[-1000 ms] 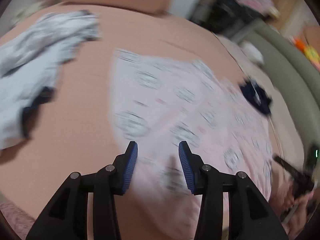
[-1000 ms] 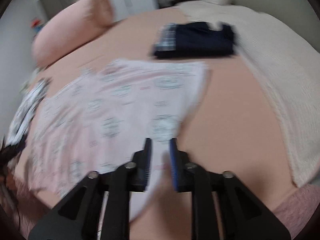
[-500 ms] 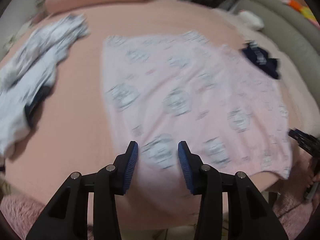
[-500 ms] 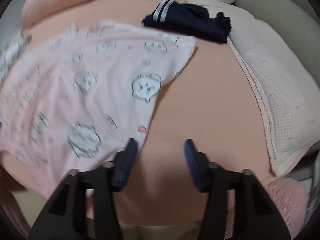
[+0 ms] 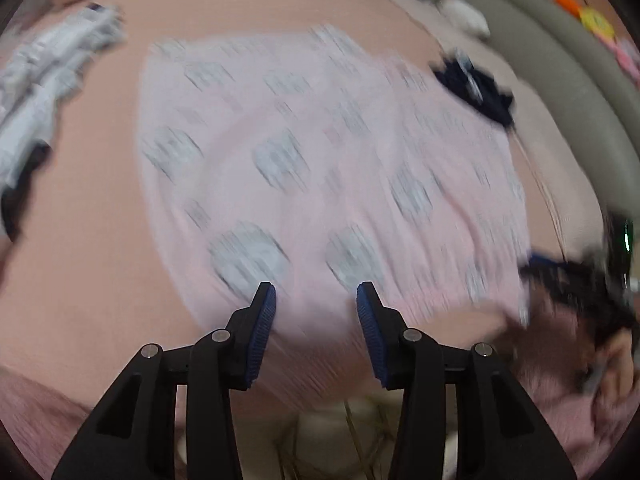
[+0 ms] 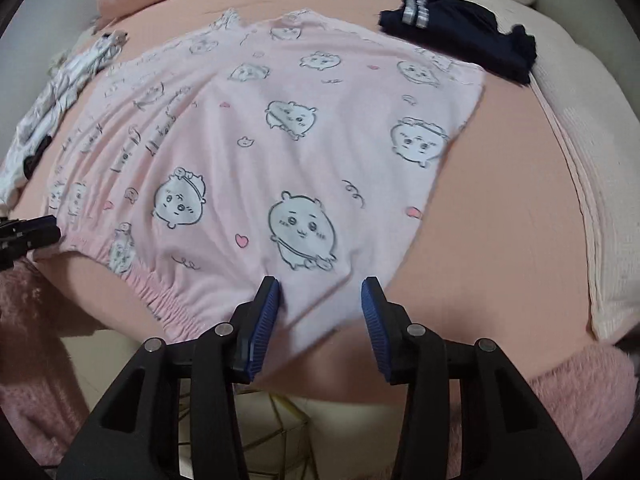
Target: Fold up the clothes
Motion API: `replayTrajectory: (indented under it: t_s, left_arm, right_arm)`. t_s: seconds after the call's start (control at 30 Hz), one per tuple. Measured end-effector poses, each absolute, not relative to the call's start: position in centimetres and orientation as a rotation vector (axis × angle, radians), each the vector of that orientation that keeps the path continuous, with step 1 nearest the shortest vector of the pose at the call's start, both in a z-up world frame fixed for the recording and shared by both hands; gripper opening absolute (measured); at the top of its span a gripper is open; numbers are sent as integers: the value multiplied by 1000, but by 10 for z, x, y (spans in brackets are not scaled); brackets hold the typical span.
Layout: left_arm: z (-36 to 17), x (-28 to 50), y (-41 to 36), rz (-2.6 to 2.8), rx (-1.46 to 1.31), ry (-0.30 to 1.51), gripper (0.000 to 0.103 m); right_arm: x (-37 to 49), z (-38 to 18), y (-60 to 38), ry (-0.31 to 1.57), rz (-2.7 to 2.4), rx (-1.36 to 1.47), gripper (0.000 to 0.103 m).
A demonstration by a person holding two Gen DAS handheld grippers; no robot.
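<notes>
The pink printed garment (image 6: 304, 148) was laid flat on the peach bed sheet (image 6: 500, 208), its elastic waistband at the near edge of the bed and its far hem close to the folded navy garment (image 6: 460, 36). Within the last second the jaws of the right gripper (image 6: 320, 298) had just been opening; they were seen parted to a moderate gap, with the waistband corner of the pink garment lying between them but not pinched by the pads. The cloth, gripped a second earlier, had been let go and spread. The left gripper (image 5: 316, 304) was held over the same waistband edge, further from the navy garment, its jaws likewise moderately apart; that view was badly blurred, so the cloth appeared, but could not be confirmed, to be free of its pads. Neither gripper was judged to have hold of anything.

From this it was judged that the spreading step was finished and that the first fold was yet to be made. A crumpled white patterned garment (image 6: 60, 96) was left on the side of the pink garment away from the navy one.

No brand, label or legible writing was found; only cartoon animal faces, small hearts and squiggles were printed on the pink garment.
</notes>
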State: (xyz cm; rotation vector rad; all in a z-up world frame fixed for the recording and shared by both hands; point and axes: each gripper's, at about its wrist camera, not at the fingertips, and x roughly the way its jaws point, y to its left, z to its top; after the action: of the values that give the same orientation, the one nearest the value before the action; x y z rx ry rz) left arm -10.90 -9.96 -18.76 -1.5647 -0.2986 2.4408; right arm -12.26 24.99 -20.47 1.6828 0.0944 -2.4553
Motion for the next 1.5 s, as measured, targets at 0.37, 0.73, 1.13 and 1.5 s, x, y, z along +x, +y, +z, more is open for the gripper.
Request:
replayTrajectory:
  t_s: [0.37,0.73,1.13,1.5]
  left_arm:
    - [-222,-253,-219,2657,-1619,-599,44]
    - [-234,-316,-233,2630,-1493,-582,34]
    - [-236,-339,-247,2703,-1602,-298,10]
    - [-197,-256,-152,2438,-1471,-120,34]
  right_arm:
    - [-251,-164,146,163,-2348,1443,46]
    - [-403,-212,86,155,-2356,1514,46]
    - [-453,-243,55,313,-2407,1469,57]
    - [-354,-195,51,272,-2320,1407,45]
